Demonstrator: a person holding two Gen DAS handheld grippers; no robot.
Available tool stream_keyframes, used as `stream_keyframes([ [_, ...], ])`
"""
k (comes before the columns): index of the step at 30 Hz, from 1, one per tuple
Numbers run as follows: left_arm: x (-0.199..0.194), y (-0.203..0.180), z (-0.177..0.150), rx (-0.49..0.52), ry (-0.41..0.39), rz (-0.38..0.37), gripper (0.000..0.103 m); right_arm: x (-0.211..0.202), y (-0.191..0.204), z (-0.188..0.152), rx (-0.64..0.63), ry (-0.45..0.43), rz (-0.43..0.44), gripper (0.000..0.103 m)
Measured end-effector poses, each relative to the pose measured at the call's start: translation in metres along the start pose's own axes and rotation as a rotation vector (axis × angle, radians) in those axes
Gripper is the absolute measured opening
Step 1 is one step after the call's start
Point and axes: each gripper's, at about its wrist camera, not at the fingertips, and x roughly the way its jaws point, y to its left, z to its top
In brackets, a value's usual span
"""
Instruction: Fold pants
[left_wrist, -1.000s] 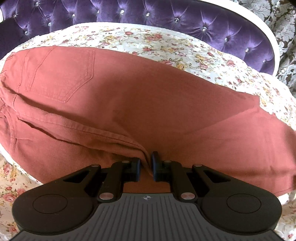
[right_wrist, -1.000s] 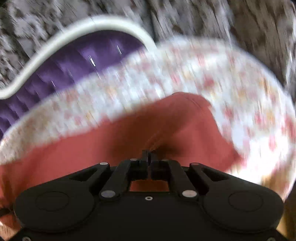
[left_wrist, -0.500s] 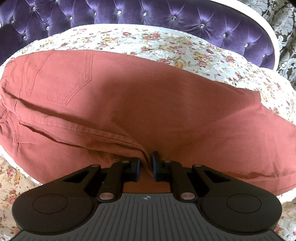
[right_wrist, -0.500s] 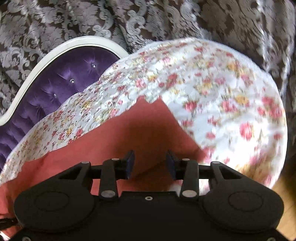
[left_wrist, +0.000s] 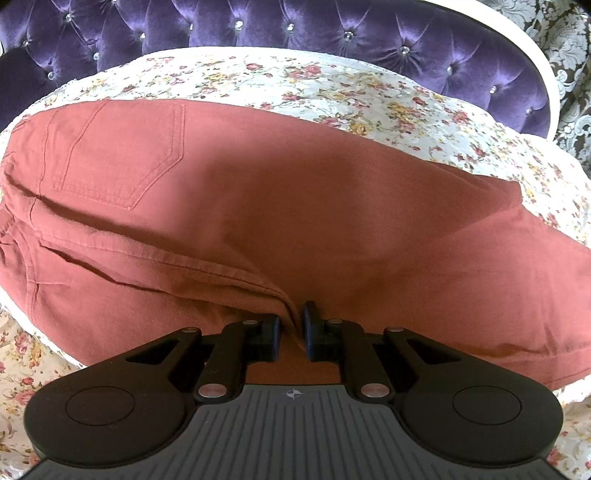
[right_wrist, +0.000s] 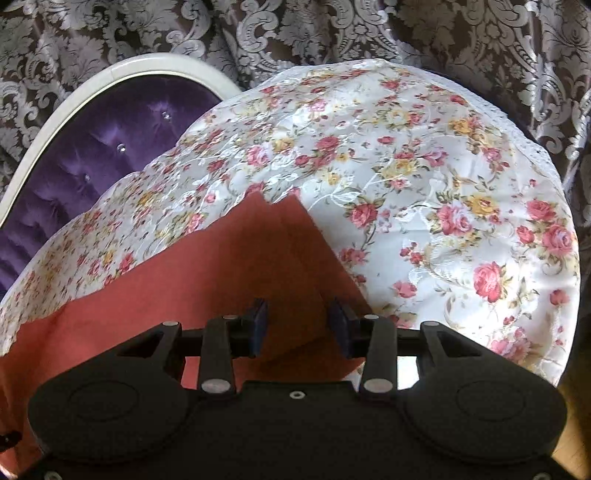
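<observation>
Rust-red pants (left_wrist: 295, 206) lie flat across a floral bedspread (left_wrist: 332, 88), folded lengthwise with one leg on the other; a back pocket (left_wrist: 122, 158) shows at the left. My left gripper (left_wrist: 291, 328) is shut on a pinched fold of the pants at their near edge. In the right wrist view the two leg ends (right_wrist: 258, 251) lie stacked on the bedspread (right_wrist: 424, 177). My right gripper (right_wrist: 299, 325) hangs open just above the near corner of the legs, with no cloth between its pads.
A purple tufted headboard (left_wrist: 332, 33) with a cream frame (right_wrist: 110, 74) runs along the far side of the bed. Grey damask curtain (right_wrist: 332, 29) hangs behind. The bedspread drops off at the bed's edge on the right (right_wrist: 554, 258).
My right gripper has let go of the leg ends, opened, and drawn back; the cuffs now lie flat on the bedspread. The left gripper keeps its pinch unchanged.
</observation>
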Motion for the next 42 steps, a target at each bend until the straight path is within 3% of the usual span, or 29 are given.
stream_keyframes([
  [2, 0.000, -0.001, 0.000, -0.005, 0.001, -0.001, 0.013, 0.001, 0.002, 0.000, -0.010, 0.003, 0.011, 0.042],
  [3, 0.000, -0.001, 0.000, -0.006, 0.001, -0.001, 0.012, 0.002, 0.005, 0.001, -0.021, 0.006, 0.012, 0.023],
  [4, 0.000, -0.001, 0.001, -0.006, 0.000, 0.000, 0.012, 0.002, 0.008, 0.001, -0.039, 0.005, 0.008, 0.013],
  [6, -0.003, -0.001, 0.002, -0.015, -0.009, -0.001, 0.009, -0.002, 0.014, 0.002, -0.065, -0.025, 0.007, 0.010],
  [9, -0.019, -0.002, 0.008, -0.020, -0.054, -0.002, 0.007, -0.028, 0.024, 0.009, -0.094, -0.121, 0.026, 0.009],
  [12, -0.048, -0.005, 0.008, -0.014, -0.119, -0.020, 0.007, -0.056, 0.030, 0.013, -0.146, -0.200, -0.013, 0.008],
  [16, -0.057, -0.012, -0.009, 0.012, -0.115, -0.018, 0.007, -0.056, 0.018, 0.011, -0.127, -0.161, -0.065, 0.008],
  [21, -0.014, -0.008, -0.031, 0.016, 0.010, 0.011, 0.007, -0.031, 0.001, -0.001, -0.071, -0.042, -0.069, 0.008],
  [32, -0.018, -0.013, -0.034, 0.064, -0.017, 0.034, 0.008, -0.032, 0.009, -0.006, -0.157, -0.033, -0.130, 0.006],
  [36, -0.021, -0.009, -0.031, 0.033, -0.022, 0.006, 0.008, -0.060, 0.013, -0.011, -0.198, -0.149, -0.123, 0.004],
  [39, -0.029, -0.012, -0.030, 0.044, -0.061, 0.005, 0.008, -0.075, 0.014, -0.011, -0.247, -0.239, -0.230, 0.004],
  [41, -0.031, -0.016, -0.032, 0.065, -0.079, 0.017, 0.008, -0.065, 0.003, -0.007, -0.220, -0.167, -0.219, 0.004],
  [42, -0.026, -0.017, -0.033, 0.074, -0.057, 0.026, 0.008, -0.057, -0.006, -0.004, -0.170, -0.106, -0.171, 0.004],
])
